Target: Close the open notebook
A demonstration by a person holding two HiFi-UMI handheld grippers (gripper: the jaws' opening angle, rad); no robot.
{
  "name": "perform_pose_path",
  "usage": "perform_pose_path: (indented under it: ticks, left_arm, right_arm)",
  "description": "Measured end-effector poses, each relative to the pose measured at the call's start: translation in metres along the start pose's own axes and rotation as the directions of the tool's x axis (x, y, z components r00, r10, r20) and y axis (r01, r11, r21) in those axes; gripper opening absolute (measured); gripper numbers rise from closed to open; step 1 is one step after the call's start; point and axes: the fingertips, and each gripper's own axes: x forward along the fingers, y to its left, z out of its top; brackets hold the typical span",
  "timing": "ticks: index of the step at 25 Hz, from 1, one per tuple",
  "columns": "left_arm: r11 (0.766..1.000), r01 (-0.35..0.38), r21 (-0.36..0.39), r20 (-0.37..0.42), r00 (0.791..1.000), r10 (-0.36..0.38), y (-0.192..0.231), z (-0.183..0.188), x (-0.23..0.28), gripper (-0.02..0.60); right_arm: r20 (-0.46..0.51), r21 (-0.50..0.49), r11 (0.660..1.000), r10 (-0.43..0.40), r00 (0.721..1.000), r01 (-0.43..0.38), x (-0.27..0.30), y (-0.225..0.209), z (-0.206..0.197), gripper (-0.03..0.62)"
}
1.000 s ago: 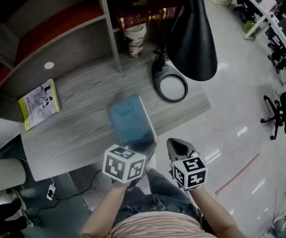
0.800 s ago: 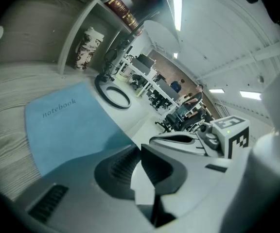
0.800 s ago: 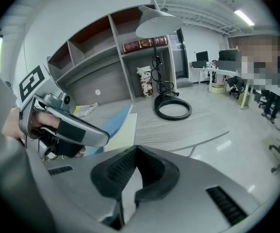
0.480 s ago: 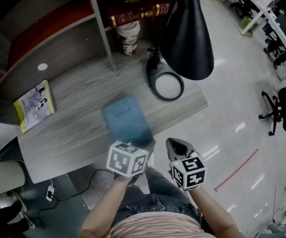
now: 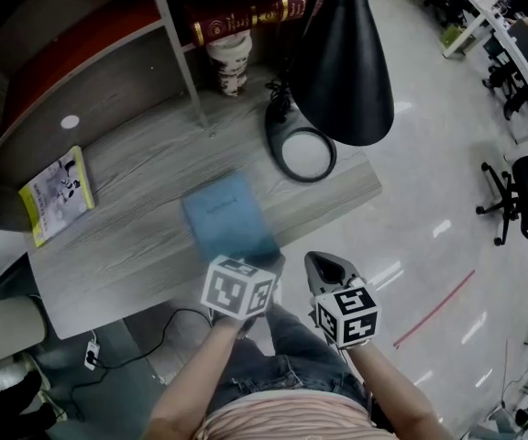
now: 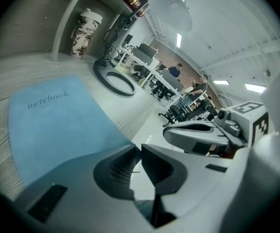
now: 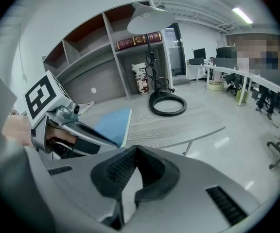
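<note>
A blue notebook (image 5: 225, 214) lies shut and flat on the grey wooden desk (image 5: 136, 236), near the front edge. Its cover reads "notebook" in the left gripper view (image 6: 57, 120). My left gripper (image 5: 266, 264) is at the notebook's near right corner, its jaws shut with nothing between them (image 6: 139, 148). My right gripper (image 5: 324, 268) hangs just right of it, off the desk's front edge over the floor, also shut and empty (image 7: 136, 149). From the right gripper view the notebook (image 7: 110, 123) shows behind the left gripper.
A black lamp with a ring base (image 5: 305, 154) stands at the desk's right end, its shade (image 5: 346, 71) overhead. A yellow booklet (image 5: 55, 193) lies at the left. A patterned cup (image 5: 229, 62) and red books (image 5: 246, 21) sit in the shelves behind. Office chairs (image 5: 521, 200) stand at the right.
The head view has shifted slightly. The white page edge seen along the notebook's right side a second ago no longer shows. Both grippers stay shut near the desk's front edge.
</note>
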Motion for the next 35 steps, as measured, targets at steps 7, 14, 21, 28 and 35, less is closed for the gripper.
perform_pose_path:
  ticks: [7, 14, 21, 28, 35]
  left_arm:
    - [1.000, 0.002, 0.002, -0.015, 1.000, -0.002, 0.000, -0.004, 0.009, 0.034]
    - [1.000, 0.003, 0.015, -0.043, 0.999, -0.003, -0.001, -0.006, 0.011, 0.048]
    - [0.999, 0.018, 0.040, -0.067, 0.998, -0.015, -0.006, -0.005, 0.009, 0.074]
    - [0.996, 0.065, 0.058, -0.023, 0.998, -0.064, -0.014, -0.003, -0.001, 0.078]
    - [0.997, 0.032, 0.074, 0.129, 0.991, -0.041, -0.008, 0.015, -0.029, 0.017]
  right_arm:
    - [-0.011, -0.001, 1.000, 0.000, 1.000, 0.000, 0.002, -0.004, -0.001, 0.008]
    - [-0.015, -0.006, 1.000, 0.004, 1.000, -0.004, 0.003, -0.003, -0.002, 0.008]
    - [-0.011, -0.010, 1.000, 0.006, 1.000, -0.006, 0.002, -0.003, 0.000, 0.008]
    - [0.025, -0.020, 1.000, 0.023, 0.999, -0.022, 0.000, 0.004, 0.013, 0.008]
    - [0.084, -0.032, 0.999, 0.037, 0.996, -0.034, -0.005, 0.012, 0.037, 0.008]
